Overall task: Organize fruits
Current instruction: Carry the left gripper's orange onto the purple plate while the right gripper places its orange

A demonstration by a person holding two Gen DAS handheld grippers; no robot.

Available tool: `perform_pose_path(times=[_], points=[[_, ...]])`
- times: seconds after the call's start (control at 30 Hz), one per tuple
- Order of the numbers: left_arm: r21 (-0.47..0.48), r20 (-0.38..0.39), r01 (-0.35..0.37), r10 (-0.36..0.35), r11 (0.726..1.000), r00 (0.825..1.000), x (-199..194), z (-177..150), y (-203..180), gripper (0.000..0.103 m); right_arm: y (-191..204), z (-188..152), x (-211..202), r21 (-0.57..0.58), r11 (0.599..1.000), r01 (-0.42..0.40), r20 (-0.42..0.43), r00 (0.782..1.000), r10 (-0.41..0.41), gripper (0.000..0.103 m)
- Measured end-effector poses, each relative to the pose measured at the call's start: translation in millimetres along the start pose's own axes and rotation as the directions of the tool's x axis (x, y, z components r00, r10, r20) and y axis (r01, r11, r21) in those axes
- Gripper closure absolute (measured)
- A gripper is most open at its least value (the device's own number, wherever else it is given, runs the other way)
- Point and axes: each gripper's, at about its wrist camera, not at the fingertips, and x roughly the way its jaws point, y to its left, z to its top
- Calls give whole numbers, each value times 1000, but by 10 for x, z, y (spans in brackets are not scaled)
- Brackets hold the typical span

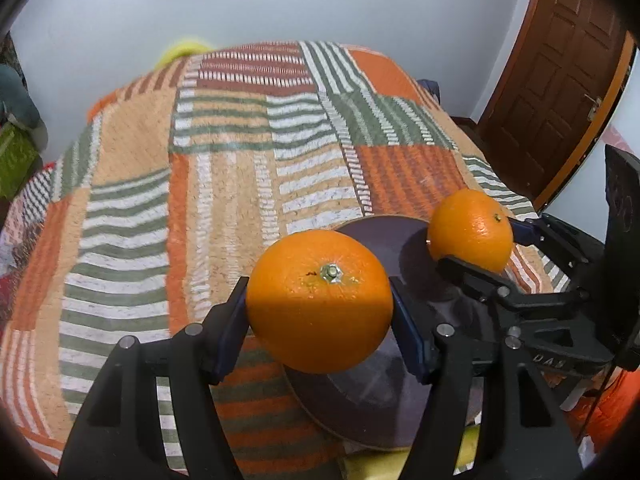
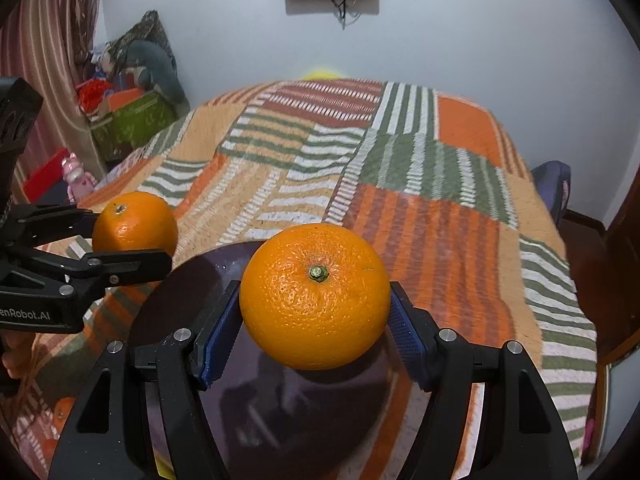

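My left gripper [image 1: 319, 304] is shut on an orange [image 1: 319, 300], stem up, held over the left edge of a dark round plate [image 1: 372, 396] on the patchwork bedspread. My right gripper [image 2: 315, 308] is shut on a second orange [image 2: 315, 296], held above the same plate [image 2: 248, 400]. In the left wrist view the right gripper [image 1: 476, 240] with its orange [image 1: 470, 230] shows at the right, over the plate's far side. In the right wrist view the left gripper [image 2: 132, 236] with its orange [image 2: 135, 222] shows at the left, beyond the plate's rim.
The striped orange, green and white bedspread [image 1: 240, 160] covers the whole surface. A brown door [image 1: 560, 80] stands at the right. A green box with toys [image 2: 132, 120] sits by the curtain at the left. Something yellow [image 1: 384, 464] lies at the near edge.
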Motion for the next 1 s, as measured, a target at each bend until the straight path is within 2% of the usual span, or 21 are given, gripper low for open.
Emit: perform_pose_path(times=[0.17,0.37,0.63,0.77,0.9,1.0], points=[[1,-50,20,-19,1000,999,235,44,-9,38,31,9,156,-46,999,-4,-51,999,1,36],[12,-69,19,-18,1000,997,355,76,-36,38,-65,-27,244,-40,999,-17,-88,996,14,36],[29,-111,23,-20,999,994,513,86,-89,38,-29,-50,287,-85,996,-13,-105,994,4,36],[42,-95,12,-8,999,995,504,104,-108,38,-37,-37,304,-81,997,-18,-113,994,9,36],[57,-61,31,-27,998,998,391,160,-164,28,-60,-56,323,-51,998,-42,-112,993,36,30],[65,-39,6,-3,998,999,318,174,-176,28,-49,-45,280,-48,998,-32,-96,995,27,28]])
